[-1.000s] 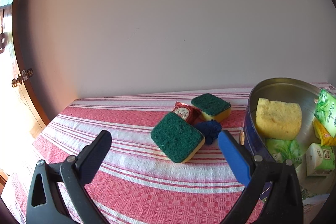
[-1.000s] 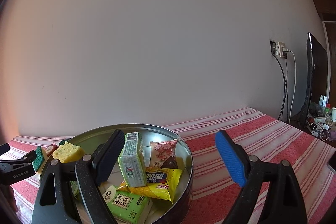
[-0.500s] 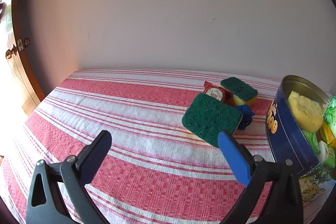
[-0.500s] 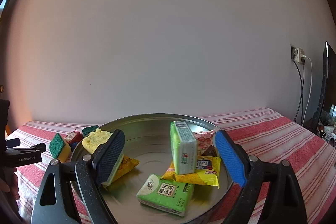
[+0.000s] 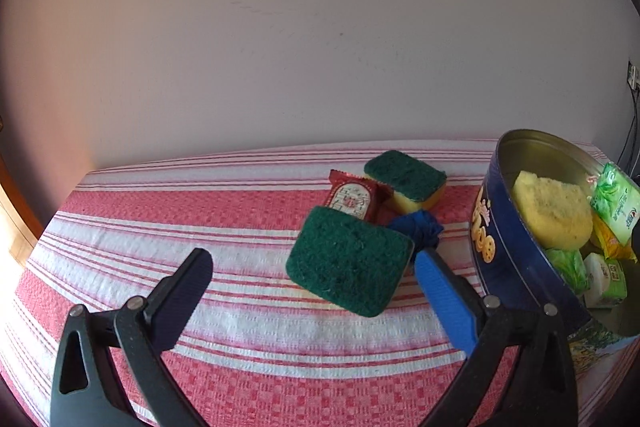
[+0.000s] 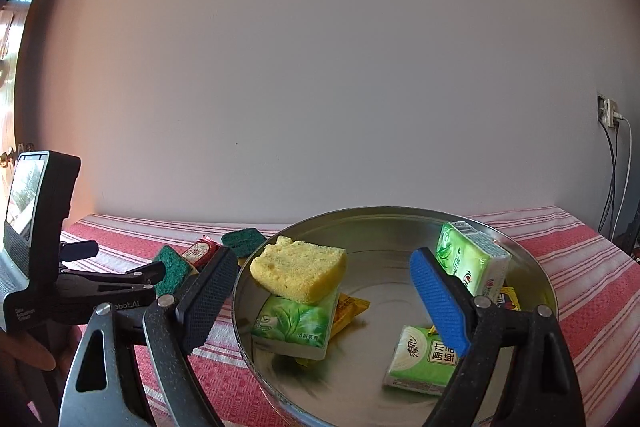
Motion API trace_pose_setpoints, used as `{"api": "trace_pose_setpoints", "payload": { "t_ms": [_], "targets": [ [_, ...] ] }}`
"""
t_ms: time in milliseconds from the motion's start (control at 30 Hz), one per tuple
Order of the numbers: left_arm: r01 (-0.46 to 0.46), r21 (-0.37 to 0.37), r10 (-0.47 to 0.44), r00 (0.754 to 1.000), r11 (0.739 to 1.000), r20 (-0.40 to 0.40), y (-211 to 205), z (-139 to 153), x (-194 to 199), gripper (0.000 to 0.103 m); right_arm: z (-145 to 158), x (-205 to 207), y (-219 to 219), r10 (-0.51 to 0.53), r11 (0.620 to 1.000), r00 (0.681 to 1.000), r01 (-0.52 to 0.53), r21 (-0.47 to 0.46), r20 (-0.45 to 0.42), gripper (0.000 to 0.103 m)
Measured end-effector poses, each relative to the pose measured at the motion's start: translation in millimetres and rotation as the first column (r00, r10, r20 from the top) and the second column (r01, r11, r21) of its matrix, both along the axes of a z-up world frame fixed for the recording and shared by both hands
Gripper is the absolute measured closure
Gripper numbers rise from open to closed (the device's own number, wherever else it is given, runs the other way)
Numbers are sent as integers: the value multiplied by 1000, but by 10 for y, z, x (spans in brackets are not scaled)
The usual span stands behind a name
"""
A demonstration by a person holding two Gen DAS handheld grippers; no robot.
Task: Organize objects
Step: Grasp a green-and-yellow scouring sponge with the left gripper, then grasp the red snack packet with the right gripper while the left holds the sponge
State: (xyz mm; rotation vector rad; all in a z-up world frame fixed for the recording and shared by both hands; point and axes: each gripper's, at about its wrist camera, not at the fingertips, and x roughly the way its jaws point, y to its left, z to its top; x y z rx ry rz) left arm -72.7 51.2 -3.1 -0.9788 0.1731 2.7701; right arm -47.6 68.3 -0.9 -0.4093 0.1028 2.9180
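Inside, the round tin [image 6: 536,267] holds a yellow sponge [image 6: 300,271] atop a green tissue pack [image 6: 296,323]; more packs lie beside. Both the left gripper [image 5: 312,291] and right gripper [image 6: 320,291] gape, empty.

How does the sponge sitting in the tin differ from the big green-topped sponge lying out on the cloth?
The sponge in the tin shows only a bare yellow face; the sponge on the cloth shows a dark green scouring face. The first lies inside the round tin, resting on a green tissue pack; the second lies on the striped cloth, outside the tin and leaning on a red packet. Both are blocky rectangular sponges, and neither is gripped.
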Motion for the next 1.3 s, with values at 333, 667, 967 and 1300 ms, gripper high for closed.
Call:
{"api": "trace_pose_setpoints", "payload": {
  "t_ms": [333,667,967,1300],
  "targets": [
    [-24,121,-4,974,992,226,-181,-296,-456,33,-27,-108,96,3,999,999,-2,-40,45,13],
    [-137,-17,138,985,990,100,-456,-151,-365,34,-27,-170,-56,16,1000,999,-17,9,30,13],
    [-301,-110,308,950,947,54,-976,-91,-521,34,9,-591,-582,111,994,992,-112,20,60,13],
    [-421,-108,431,898,901,88,-1357,-168,-543,34,-158,-1425,-1219,151,983,955,-173,64,256,27]
  ]
}}
